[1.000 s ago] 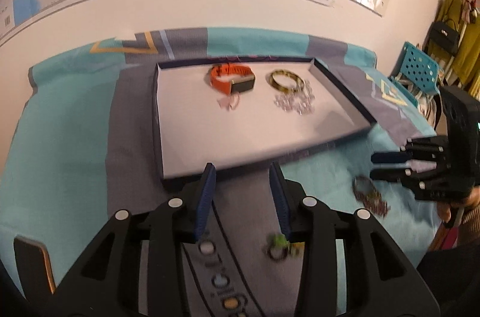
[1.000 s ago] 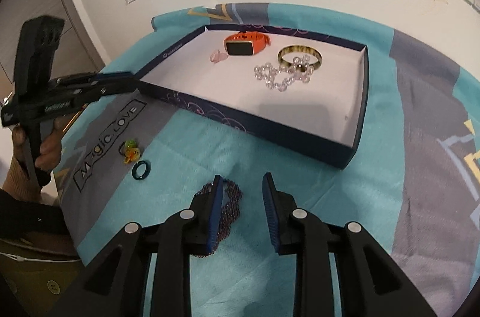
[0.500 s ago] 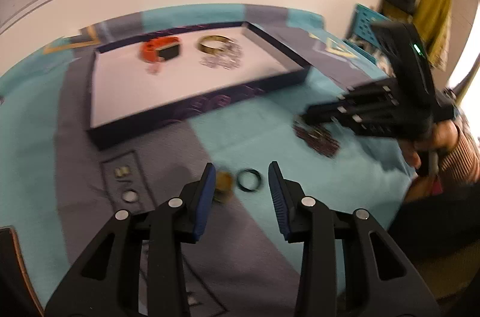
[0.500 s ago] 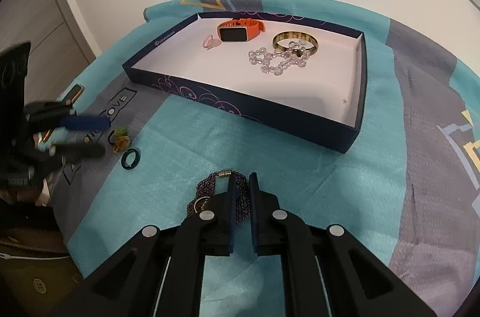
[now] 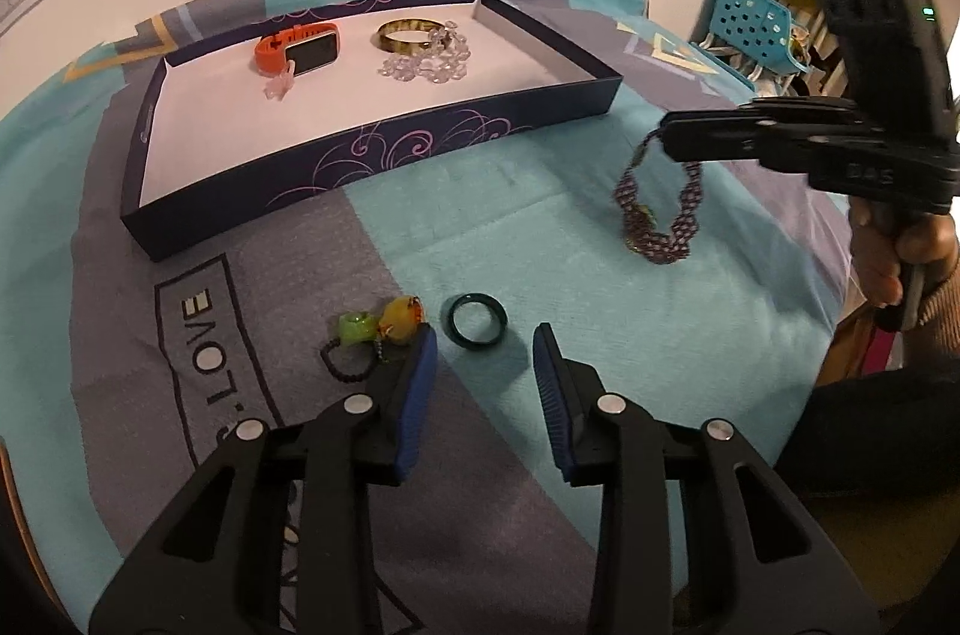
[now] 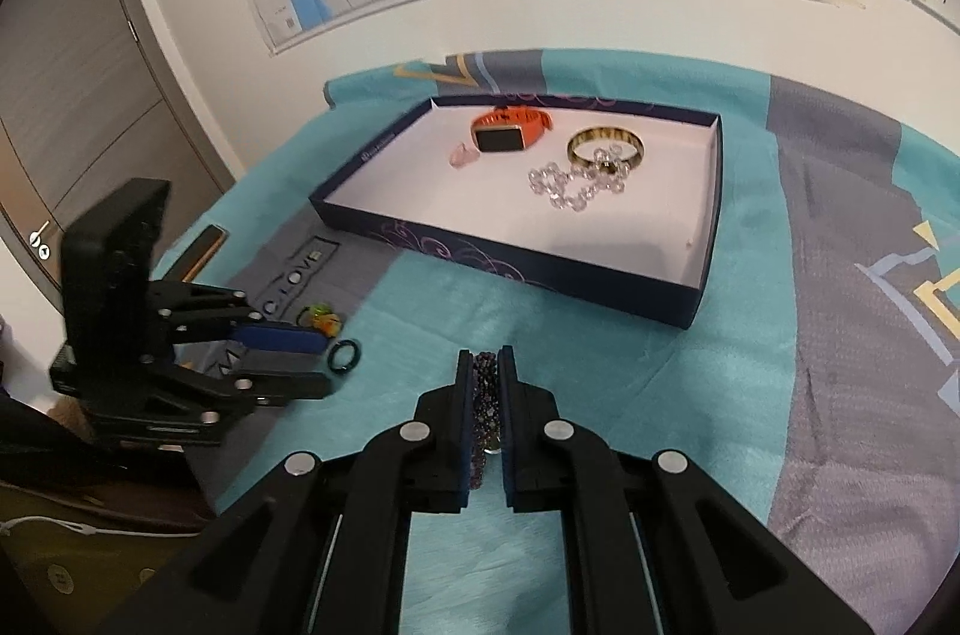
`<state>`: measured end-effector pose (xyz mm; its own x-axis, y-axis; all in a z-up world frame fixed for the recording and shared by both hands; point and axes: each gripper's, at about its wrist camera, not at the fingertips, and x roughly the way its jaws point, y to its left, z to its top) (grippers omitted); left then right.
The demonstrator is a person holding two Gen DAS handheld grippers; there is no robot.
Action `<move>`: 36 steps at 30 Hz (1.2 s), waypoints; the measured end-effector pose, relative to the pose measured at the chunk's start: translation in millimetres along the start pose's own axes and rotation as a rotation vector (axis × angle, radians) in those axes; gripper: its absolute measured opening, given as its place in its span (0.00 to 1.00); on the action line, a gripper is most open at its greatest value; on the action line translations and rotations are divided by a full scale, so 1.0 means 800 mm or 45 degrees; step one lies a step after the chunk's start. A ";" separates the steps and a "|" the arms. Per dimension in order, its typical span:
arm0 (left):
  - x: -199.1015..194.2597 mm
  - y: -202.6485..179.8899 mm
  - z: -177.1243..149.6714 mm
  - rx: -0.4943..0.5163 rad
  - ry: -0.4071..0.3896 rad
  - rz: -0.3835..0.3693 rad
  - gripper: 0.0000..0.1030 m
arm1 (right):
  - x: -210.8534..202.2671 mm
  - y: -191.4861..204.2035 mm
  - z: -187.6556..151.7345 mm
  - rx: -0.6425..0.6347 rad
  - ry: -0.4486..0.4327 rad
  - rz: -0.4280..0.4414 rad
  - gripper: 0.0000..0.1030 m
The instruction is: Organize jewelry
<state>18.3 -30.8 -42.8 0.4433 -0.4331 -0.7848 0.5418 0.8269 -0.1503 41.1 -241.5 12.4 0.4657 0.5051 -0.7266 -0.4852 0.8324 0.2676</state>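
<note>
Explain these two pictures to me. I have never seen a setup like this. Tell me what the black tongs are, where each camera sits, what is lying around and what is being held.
The black tongs are hand-held grippers: a person holds one in each hand, and no robot is involved. Each carries a wide-angle camera looking along its two fingers, so each picture shows its own gripper at the bottom and the other at the side.

The left hand-held gripper is open, just short of a dark green ring on the patterned cloth, beside a green and yellow charm.

The right hand-held gripper is shut on a purple beaded bracelet, lifted clear of the cloth.

The dark box holds an orange watch, a gold bangle and a clear bead chain.
</note>
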 end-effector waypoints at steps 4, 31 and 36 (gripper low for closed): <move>0.003 -0.005 0.002 0.020 0.004 0.041 0.29 | -0.011 0.002 0.003 0.008 -0.040 0.033 0.06; 0.003 -0.007 0.003 0.022 -0.021 0.080 0.21 | 0.027 0.009 0.007 -0.041 0.077 0.018 0.26; 0.003 -0.007 0.002 0.027 -0.016 0.081 0.21 | 0.061 0.017 -0.005 -0.083 0.181 -0.026 0.26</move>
<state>17.6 -37.4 -43.0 0.4860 -0.3847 -0.7848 0.5271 0.8453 -0.0879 54.7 -206.4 -22.1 0.3690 0.4468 -0.8149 -0.5259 0.8234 0.2133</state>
